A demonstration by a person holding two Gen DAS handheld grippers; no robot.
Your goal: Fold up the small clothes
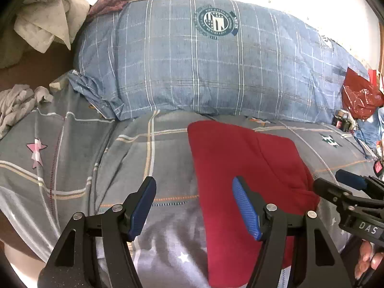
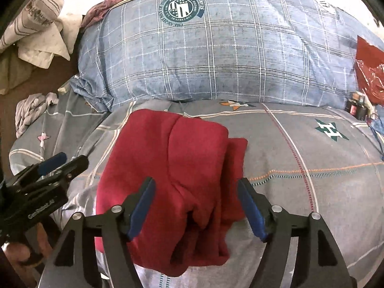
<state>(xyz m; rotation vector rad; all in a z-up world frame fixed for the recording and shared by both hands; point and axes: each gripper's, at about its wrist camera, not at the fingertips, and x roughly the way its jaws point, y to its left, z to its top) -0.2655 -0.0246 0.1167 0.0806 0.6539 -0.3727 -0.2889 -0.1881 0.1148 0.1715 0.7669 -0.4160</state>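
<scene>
A red garment (image 1: 240, 163) lies folded into a thick oblong on the grey checked bedsheet (image 1: 148, 168). In the left wrist view my left gripper (image 1: 193, 182) stands open over the garment's left edge, its blue pads clear of the cloth. In the right wrist view the red garment (image 2: 172, 158) shows a folded flap along its right side and a bunched near end. My right gripper (image 2: 196, 181) hangs open just above that near end, gripping nothing. Each gripper also shows in the other's view: the right gripper (image 1: 327, 180) at the right edge, the left gripper (image 2: 75, 158) at the left edge.
A big blue plaid pillow (image 1: 192, 60) with a round emblem fills the back. At its right lie a red plastic bag (image 1: 357, 96) and small bottles (image 2: 357, 108). A crumpled grey cloth (image 1: 14, 105) and white cloths (image 1: 48, 24) lie at the left.
</scene>
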